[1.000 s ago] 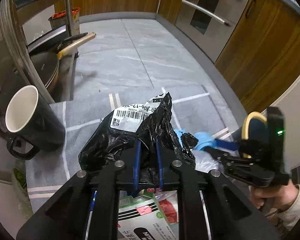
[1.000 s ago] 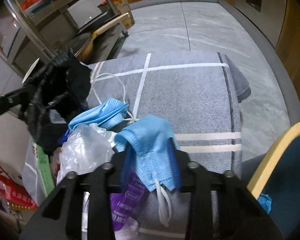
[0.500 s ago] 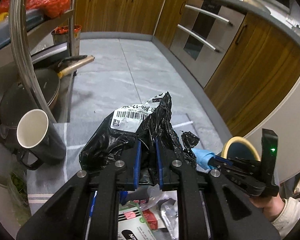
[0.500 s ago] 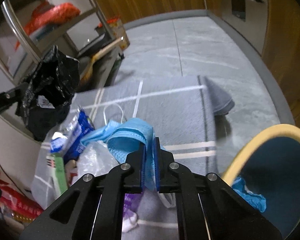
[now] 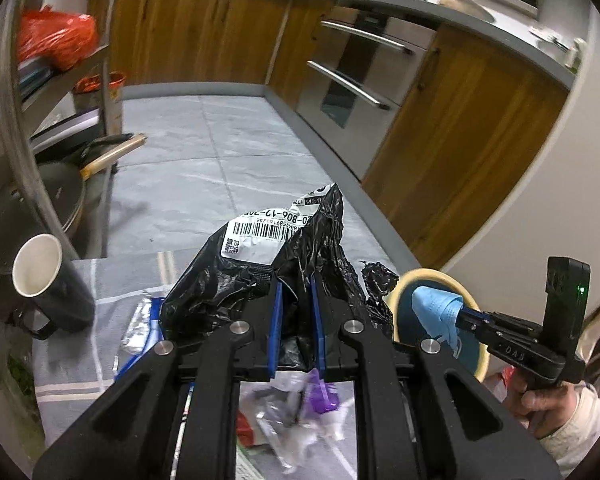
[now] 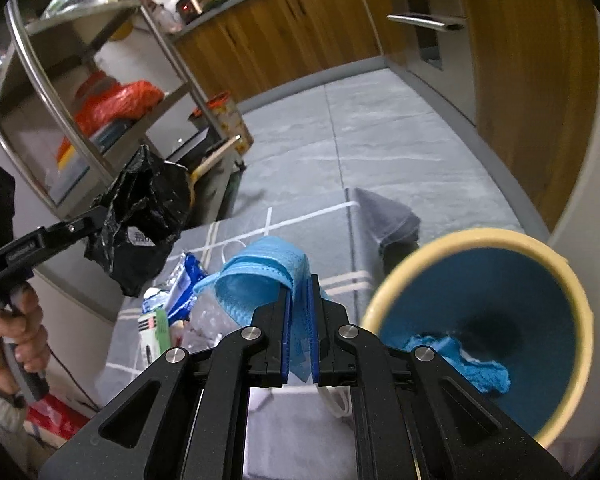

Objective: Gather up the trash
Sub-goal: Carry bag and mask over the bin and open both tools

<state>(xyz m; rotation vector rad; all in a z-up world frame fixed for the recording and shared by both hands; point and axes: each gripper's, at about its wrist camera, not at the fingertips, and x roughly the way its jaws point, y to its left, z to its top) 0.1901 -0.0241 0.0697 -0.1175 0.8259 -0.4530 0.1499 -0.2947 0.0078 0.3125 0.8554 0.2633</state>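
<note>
My left gripper (image 5: 296, 280) is shut on a crumpled black plastic mailer bag (image 5: 256, 276) with a white barcode label, and holds it up above the table. My right gripper (image 6: 299, 284) is shut on a light blue face mask (image 6: 256, 280), whose white ear loop hangs below the fingers. Just right of the mask stands a bin (image 6: 480, 240), blue inside with a cream rim. Another crumpled blue mask (image 6: 460, 364) lies in it. The left wrist view shows the right gripper (image 5: 458, 316) holding its mask (image 5: 436, 308) in front of the bin (image 5: 432, 274).
Loose wrappers and packets (image 5: 292, 400) lie on the grey striped cloth (image 6: 300, 440) below both grippers. A black mug (image 5: 48, 292) stands at the left edge. A metal rack (image 6: 60, 92) with pans and red bags is at the left. Wooden cabinets line the far side.
The right gripper's fingers closed on the blue mask and lifted it off the pile, over to the bin. The left gripper rose with the black bag still in it.
</note>
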